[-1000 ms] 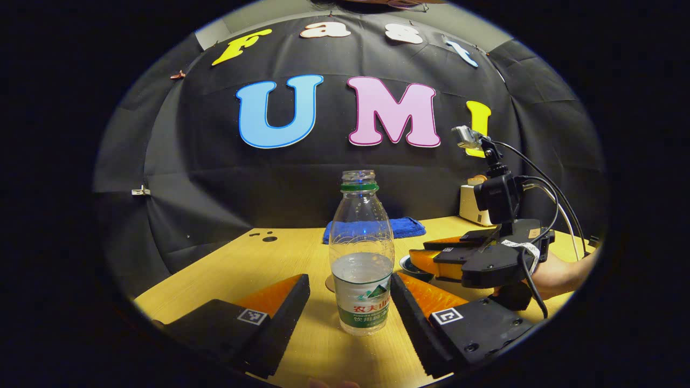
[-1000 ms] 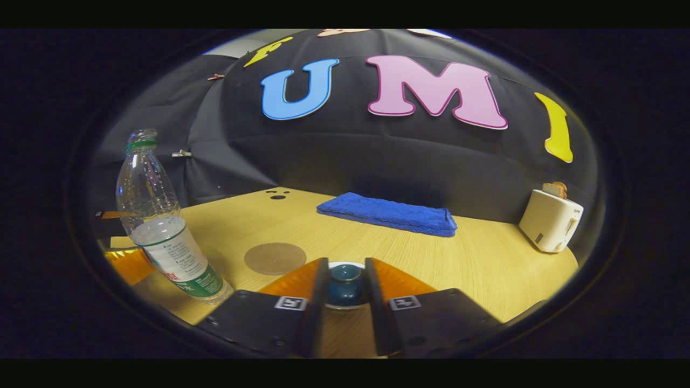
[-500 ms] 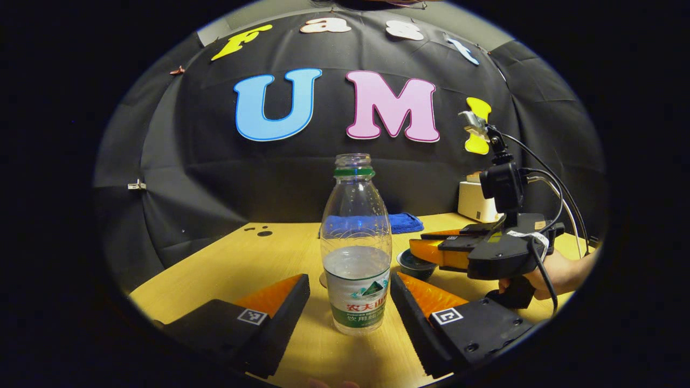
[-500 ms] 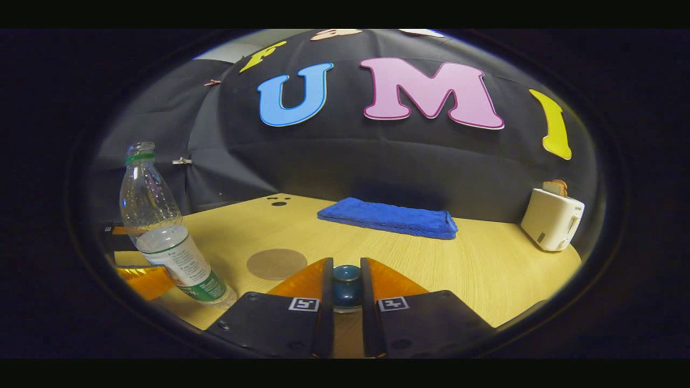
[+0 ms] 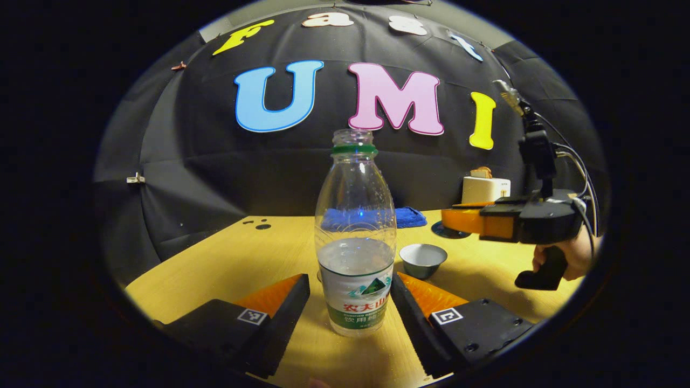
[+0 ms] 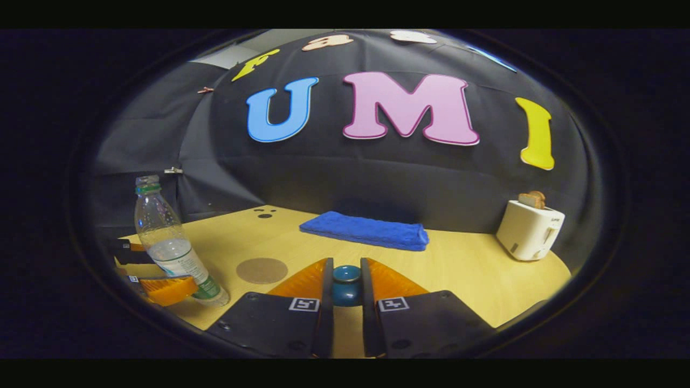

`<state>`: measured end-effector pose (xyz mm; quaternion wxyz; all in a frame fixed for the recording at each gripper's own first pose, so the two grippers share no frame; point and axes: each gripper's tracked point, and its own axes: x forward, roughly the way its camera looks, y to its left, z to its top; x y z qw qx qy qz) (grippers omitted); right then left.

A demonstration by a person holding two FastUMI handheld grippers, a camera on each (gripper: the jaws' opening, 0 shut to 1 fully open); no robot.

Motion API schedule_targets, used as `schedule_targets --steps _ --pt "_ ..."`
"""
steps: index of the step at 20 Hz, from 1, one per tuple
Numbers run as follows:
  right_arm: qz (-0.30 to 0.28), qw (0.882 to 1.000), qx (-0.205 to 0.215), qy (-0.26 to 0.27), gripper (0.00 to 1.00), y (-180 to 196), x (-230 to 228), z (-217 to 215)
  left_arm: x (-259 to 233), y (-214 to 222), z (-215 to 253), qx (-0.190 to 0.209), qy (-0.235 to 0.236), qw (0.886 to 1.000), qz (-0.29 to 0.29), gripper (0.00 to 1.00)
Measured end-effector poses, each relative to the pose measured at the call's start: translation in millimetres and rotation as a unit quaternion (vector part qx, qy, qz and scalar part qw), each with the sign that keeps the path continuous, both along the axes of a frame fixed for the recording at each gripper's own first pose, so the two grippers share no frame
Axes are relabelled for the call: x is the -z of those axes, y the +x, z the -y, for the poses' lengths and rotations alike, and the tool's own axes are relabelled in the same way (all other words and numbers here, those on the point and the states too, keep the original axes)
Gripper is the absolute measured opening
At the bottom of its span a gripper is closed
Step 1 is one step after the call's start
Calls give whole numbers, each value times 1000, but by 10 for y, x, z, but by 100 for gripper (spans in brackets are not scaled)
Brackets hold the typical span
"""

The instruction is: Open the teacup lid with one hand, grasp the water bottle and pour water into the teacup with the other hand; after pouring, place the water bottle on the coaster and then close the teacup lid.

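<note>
My left tool (image 5: 350,302) is spread wide on either side of the clear ribbed plastic water bottle (image 5: 354,237); both fingers stand apart from its sides and hold nothing. The bottle stands upright on the pale wood-grain worktop (image 5: 253,258), long axis vertical, its uncapped mouth with the green neck ring pointing straight up. It is partly full of water, and a white and green label wraps its lower half. In the right gripper view the same bottle (image 6: 171,245) stands at the left edge of the worktop (image 6: 463,269) with my left tool's fingers (image 6: 164,288) beside its base.

Just right of the bottle, a little farther back, the small round teacup (image 5: 422,260) sits open, a smooth pale bowl with its rim facing up. In the right gripper view a flat round brown coaster (image 6: 262,270) lies on the worktop right of the bottle.

My right tool (image 6: 346,293) is closed down on the glossy dark-blue rounded knob of the teacup lid (image 6: 346,285), both fingers pressing its sides. In the left gripper view that tool (image 5: 474,220) is held level in my hand (image 5: 571,258), up off the worktop, above and right of the open cup, with the lid's dark disc (image 5: 447,231) under its tips.

At the far side lie a folded blue terry cloth (image 6: 364,230) and, far right, a boxy cream toaster (image 6: 529,229) with a slice of toast in it.
</note>
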<state>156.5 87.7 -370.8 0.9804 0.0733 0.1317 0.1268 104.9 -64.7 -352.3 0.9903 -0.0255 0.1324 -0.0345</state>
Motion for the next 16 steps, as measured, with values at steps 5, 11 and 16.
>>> schedule_targets --steps 5,11,16 --pt "-6 1000 24 -17 25 -205 -6 414 -8 35 -70 -10 14 1000 -12 77" --pt "-16 998 51 -28 19 -416 85 833 -73 295 -325 1 143 990 -19 76" --pt "-17 997 67 -24 24 -519 92 1086 -136 539 -464 16 270 963 -17 75"
